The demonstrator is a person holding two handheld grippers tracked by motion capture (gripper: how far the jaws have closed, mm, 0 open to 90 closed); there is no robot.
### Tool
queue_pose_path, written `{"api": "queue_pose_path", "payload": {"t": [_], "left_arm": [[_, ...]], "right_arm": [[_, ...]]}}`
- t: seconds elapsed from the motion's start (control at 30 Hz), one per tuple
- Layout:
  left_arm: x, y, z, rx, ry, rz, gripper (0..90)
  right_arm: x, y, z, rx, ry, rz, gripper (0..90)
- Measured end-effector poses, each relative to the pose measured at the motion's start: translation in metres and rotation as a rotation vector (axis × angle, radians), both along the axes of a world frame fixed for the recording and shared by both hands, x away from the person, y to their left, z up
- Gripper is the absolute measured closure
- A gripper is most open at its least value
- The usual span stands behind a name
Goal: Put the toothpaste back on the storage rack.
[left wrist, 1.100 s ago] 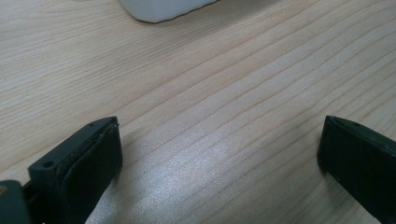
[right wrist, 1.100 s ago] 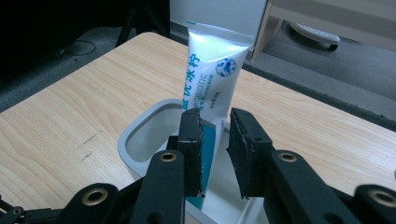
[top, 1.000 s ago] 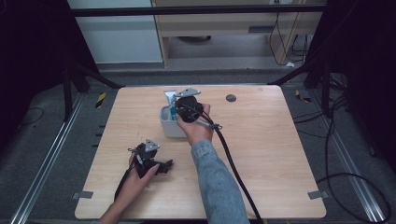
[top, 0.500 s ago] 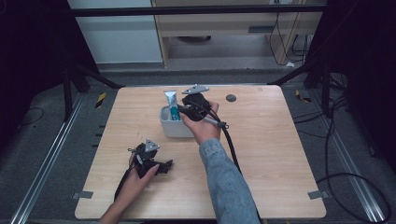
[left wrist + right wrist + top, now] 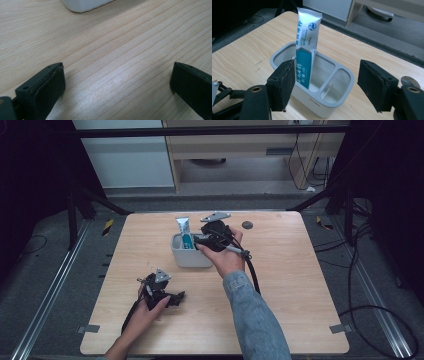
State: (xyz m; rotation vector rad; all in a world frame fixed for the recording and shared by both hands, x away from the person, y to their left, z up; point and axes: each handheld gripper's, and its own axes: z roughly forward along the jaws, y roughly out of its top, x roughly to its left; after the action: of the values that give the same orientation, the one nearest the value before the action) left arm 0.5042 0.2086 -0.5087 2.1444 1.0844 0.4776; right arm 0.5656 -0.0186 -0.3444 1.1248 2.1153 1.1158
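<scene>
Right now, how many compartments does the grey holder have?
3. In the right gripper view, the holder has a far section at the left, a middle section with the toothpaste tube standing upright in it, and a near-right section that looks empty.

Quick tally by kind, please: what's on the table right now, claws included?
Claws: 2 (left claw, right claw)
Toothpaste tube: 1
Grey holder: 1
Dark round disc: 1
Total: 5
</scene>
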Motion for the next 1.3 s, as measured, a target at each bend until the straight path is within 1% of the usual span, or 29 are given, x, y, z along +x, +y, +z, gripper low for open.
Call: {"api": "queue_pose_path", "payload": {"t": [0.1, 0.2, 0.27, 0.33, 0.37, 0.4, 0.43, 0.57, 0.6, 0.77, 0.9, 1.0, 1.1, 1.17, 1.3], "left_arm": [[0.0, 0.0, 0.0, -0.001, 0.0, 0.002, 0.0], [0.0, -0.001, 0.0, -0.001, -0.001, 0.002, 0.0], [0.001, -0.001, 0.0, -0.002, 0.0, 0.002, 0.0], [0.001, -0.001, 0.0, -0.002, -0.001, -0.001, 0.0], [0.001, -0.001, 0.0, -0.001, -0.001, -0.003, 0.0], [0.001, -0.001, 0.0, -0.001, -0.001, -0.003, 0.0], [0.002, -0.001, 0.0, -0.001, 0.0, -0.002, 0.0], [0.002, -0.001, 0.0, -0.001, -0.001, 0.0, 0.0], [0.002, -0.001, 0.0, -0.001, -0.001, 0.0, 0.0], [0.002, -0.002, 0.0, -0.001, -0.001, 0.003, 0.0], [0.002, -0.002, 0.0, 0.0, -0.002, 0.003, 0.0], [0.002, -0.002, 0.0, 0.0, -0.001, 0.003, 0.0], [0.002, -0.002, 0.0, 0.001, -0.002, 0.003, 0.0], [0.002, -0.002, 0.0, -0.002, 0.0, 0.005, 0.0], [0.002, -0.002, 0.0, -0.003, -0.001, 0.005, 0.0]], "right_arm": [[-0.004, -0.008, -0.001, -0.002, 0.003, -0.006, 26.5], [-0.009, -0.016, -0.001, -0.005, -0.006, -0.002, 24.4], [-0.014, -0.023, -0.001, -0.014, -0.006, -0.001, 27.1], [-0.018, -0.029, -0.001, -0.011, -0.012, 0.006, 27.3], [-0.02, -0.032, -0.001, -0.012, -0.016, 0.002, 26.2], [-0.024, -0.04, 0.0, -0.002, -0.021, 0.0, 24.1], [-0.024, -0.04, 0.0, -0.002, -0.021, 0.0, 24.1], [-0.029, -0.051, 0.001, -0.01, -0.026, -0.018, 19.5], [-0.03, -0.054, 0.0, -0.002, -0.027, -0.021, 18.6], [-0.031, -0.065, -0.004, 0.024, -0.034, -0.022, 11.0], [-0.03, -0.071, -0.012, 0.009, -0.028, -0.043, 8.2], [-0.029, -0.076, -0.017, 0.01, -0.027, -0.055, 7.1], [-0.029, -0.082, -0.02, -0.001, -0.031, -0.067, 6.8], [-0.03, -0.086, -0.021, 0.002, -0.038, -0.07, 6.9], [-0.032, -0.095, -0.025, -0.003, -0.033, -0.078, 7.0]]}}
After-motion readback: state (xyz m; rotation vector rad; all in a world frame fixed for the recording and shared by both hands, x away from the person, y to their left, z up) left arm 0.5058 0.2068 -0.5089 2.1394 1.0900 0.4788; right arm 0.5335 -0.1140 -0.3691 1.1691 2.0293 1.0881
